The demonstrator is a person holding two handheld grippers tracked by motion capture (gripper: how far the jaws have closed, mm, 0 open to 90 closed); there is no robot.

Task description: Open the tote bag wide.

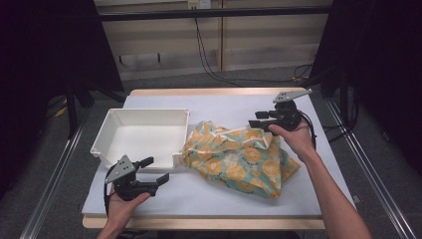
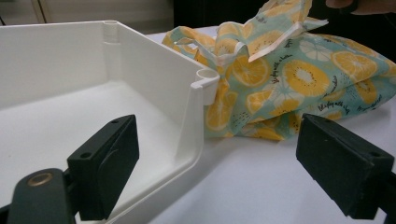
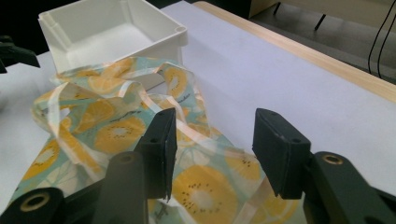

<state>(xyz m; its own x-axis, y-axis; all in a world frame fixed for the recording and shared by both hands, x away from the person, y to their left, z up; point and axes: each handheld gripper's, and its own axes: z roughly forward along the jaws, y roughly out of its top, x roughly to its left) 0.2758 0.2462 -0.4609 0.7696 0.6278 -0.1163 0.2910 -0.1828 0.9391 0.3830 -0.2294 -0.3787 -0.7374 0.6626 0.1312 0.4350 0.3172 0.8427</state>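
Cloth lies crumpled on table, touching bin on its right. R gripper is parted, nothing held, over cloth's far edge; L gripper is wide, empty, near bin corner. Edge should be pinched w/ pads fully on fabric before lifting twd bin.

A: What is the bag by the table's right edge made of?

B: Thin crumpled cloth, matt, printed with orange slices.

A: And the tray?

B: Smooth white plastic, slightly glossy. The tabletop is a matt pale sheet, edged in bare wood.
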